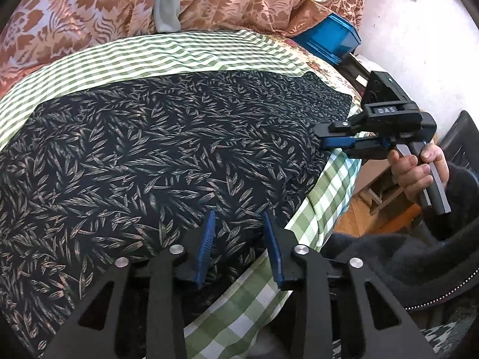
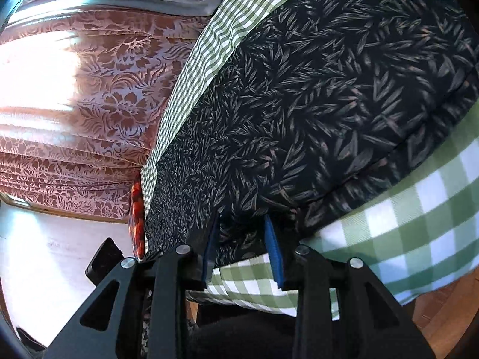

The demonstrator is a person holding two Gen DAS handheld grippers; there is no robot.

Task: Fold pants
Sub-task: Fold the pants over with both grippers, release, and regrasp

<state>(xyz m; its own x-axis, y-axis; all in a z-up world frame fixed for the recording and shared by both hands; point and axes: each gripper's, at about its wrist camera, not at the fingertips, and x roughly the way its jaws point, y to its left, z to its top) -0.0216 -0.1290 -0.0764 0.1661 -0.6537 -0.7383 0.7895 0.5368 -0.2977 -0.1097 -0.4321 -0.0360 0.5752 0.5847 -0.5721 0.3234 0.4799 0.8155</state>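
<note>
Dark navy pants with a tan leaf print (image 1: 155, 149) lie spread flat on a green-and-white checked cloth (image 1: 125, 56). My left gripper (image 1: 239, 218) is open, its blue pads just over the near edge of the pants. My right gripper (image 1: 321, 139) reaches the right edge of the pants in the left wrist view. In the right wrist view the pants (image 2: 314, 95) fill the frame and my right gripper (image 2: 242, 220) is open with its fingertips at the fabric's near edge, one pad tucked under it.
Brown floral curtains (image 1: 89, 9) hang behind the table. A blue box (image 1: 332, 37) stands at the back right by a white wall. The checked cloth (image 2: 404, 209) hangs over the table's near edge above a wooden floor (image 1: 359, 212).
</note>
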